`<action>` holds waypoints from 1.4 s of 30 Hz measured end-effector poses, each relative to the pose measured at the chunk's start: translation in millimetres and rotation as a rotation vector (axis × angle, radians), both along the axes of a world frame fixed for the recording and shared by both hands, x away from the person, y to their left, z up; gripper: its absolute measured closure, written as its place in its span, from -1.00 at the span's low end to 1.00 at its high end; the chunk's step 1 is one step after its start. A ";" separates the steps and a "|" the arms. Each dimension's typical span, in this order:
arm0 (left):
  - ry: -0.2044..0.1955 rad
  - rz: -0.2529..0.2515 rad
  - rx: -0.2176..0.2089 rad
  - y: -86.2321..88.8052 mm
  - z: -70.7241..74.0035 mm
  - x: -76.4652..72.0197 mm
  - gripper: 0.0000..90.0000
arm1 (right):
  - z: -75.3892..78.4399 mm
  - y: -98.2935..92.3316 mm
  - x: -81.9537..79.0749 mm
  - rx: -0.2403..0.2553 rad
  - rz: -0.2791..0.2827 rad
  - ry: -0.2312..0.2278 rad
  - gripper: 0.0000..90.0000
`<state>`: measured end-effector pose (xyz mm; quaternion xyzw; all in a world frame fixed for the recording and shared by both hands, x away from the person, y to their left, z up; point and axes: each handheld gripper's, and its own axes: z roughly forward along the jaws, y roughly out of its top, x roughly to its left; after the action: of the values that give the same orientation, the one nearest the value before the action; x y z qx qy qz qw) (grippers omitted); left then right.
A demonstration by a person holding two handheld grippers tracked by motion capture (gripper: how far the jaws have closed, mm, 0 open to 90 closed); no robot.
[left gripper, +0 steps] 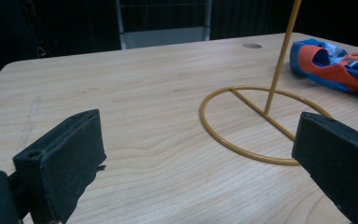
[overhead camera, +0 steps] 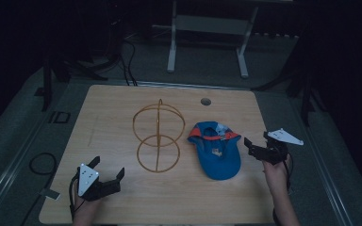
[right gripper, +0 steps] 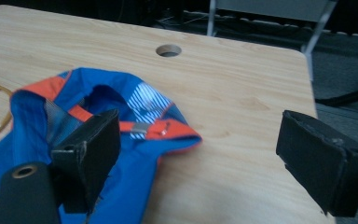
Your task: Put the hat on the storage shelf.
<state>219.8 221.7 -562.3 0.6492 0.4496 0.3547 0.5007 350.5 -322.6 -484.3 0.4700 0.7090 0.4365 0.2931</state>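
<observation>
Cap (overhead camera: 217, 151) lies crown-down just right of the stand (overhead camera: 158, 137), opening up for your grasp. Right gripper (overhead camera: 260, 145) beside the cap, left gripper (overhead camera: 107, 170) near-left of the stand: jaws apart, empty.

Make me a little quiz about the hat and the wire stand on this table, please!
1. True or false: the right gripper is clamped on the blue cap.
2. Which lies nearer the left gripper? A: the cap. B: the gold wire stand.
3. Fill the gap: the cap's opening is trimmed in ___.

Key: 1 false, its jaws stand wide open beside the cap. 2 B. 3 orange.
</observation>
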 end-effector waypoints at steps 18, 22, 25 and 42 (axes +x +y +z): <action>0.054 -0.067 0.012 -7.4 3.6 -2.7 -0.89 | 1.3 35.1 61.9 0.036 0.110 0.102 -0.70; 0.057 -0.057 0.002 -4.6 5.2 -3.5 -0.89 | -6.9 43.1 75.8 0.041 0.149 0.157 -0.68; 0.056 -0.048 -0.002 -3.6 5.8 -4.1 -0.89 | -12.8 51.4 82.5 0.030 0.160 0.169 -0.69; 0.048 -0.027 0.013 -0.9 6.0 -4.7 -0.88 | -47.8 83.3 115.6 -0.151 0.195 0.252 -0.07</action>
<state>215.1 220.8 -556.3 0.6668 0.4502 0.3350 0.4903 466.1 -239.3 -532.1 0.4267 0.8130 0.3462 0.1926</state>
